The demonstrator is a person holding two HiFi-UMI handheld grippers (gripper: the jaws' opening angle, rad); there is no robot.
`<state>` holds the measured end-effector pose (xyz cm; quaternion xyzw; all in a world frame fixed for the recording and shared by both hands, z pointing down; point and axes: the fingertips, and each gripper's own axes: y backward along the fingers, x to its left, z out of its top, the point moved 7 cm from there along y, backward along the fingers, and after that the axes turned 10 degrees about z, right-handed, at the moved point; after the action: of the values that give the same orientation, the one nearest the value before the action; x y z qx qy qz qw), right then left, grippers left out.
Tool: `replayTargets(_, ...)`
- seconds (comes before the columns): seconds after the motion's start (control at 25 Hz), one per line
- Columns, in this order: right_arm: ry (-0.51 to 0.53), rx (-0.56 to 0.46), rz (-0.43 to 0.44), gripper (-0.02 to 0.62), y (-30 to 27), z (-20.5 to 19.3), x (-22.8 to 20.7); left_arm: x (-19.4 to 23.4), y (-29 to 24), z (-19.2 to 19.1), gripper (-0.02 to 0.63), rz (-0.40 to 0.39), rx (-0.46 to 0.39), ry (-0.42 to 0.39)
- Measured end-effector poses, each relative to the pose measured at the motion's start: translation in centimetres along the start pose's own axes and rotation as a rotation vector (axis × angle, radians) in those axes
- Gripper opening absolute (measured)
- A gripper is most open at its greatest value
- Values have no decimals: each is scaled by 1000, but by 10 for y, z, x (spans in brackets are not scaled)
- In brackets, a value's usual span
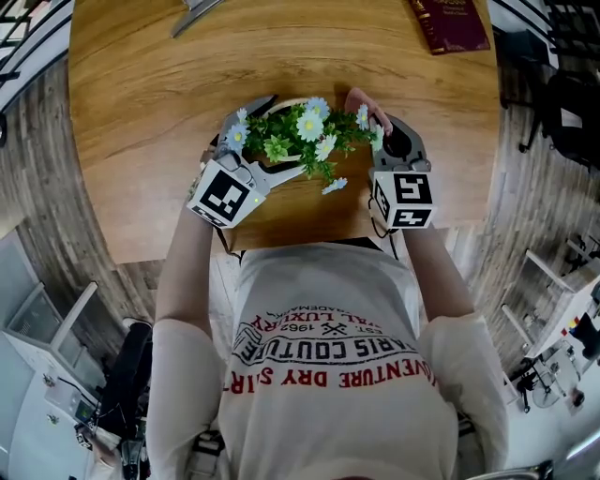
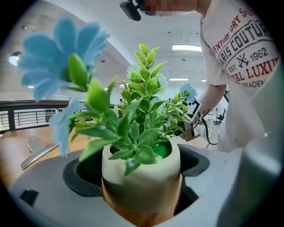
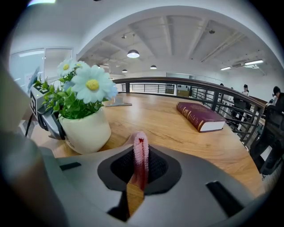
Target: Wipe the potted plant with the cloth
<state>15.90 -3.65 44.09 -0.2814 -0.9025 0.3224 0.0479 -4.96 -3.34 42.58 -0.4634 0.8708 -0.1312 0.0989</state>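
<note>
The potted plant point(image 1: 300, 136), a cream pot with green leaves and pale blue daisies, stands near the front edge of the round wooden table point(image 1: 141, 112). My left gripper point(image 1: 267, 141) is shut on the pot point(image 2: 142, 177), with a jaw on either side of it. My right gripper point(image 1: 389, 131) sits just right of the plant and is shut on a pink cloth point(image 3: 140, 155), which stands up in a thin fold between its jaws. In the head view the cloth point(image 1: 361, 101) shows at the plant's right edge. In the right gripper view the pot point(image 3: 86, 131) is to the left, apart from the cloth.
A dark red book point(image 3: 199, 116) lies on the table's far right point(image 1: 450, 23). A metal clip point(image 1: 192, 14) lies at the far edge. Railings ring the table, and the person's torso is close against the near edge.
</note>
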Motion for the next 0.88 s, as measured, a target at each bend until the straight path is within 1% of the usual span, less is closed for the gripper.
replayTargets(0.16, -9, -1, -3, 44, 2, 5, 5, 3, 8, 15, 517, 28, -53, 67)
replayTargets(0.28, -13, -27, 19, 44, 4, 10, 5, 6, 9, 28, 517, 42, -67, 64)
replayTargets(0.36, -27, -66, 68, 44, 7, 16, 4, 10, 6, 40, 517, 53, -83, 70)
replayTargets(0.48, -33, -137, 186, 44, 11, 26, 12, 17, 7, 63, 517, 69, -117, 69)
replayTargets(0.56, -13, -194, 264, 44, 15, 34, 24, 21, 11, 77, 517, 76, -133, 67)
replayTargets(0.64, 10, -251, 327, 44, 19, 43, 36, 25, 15, 90, 517, 76, -146, 82)
replayTargets(0.76, 20, -323, 383, 44, 25, 55, 45, 30, 19, 105, 517, 63, -166, 85)
replayTargets(0.88, 8, -389, 430, 44, 29, 63, 48, 34, 23, 117, 517, 46, -188, 83)
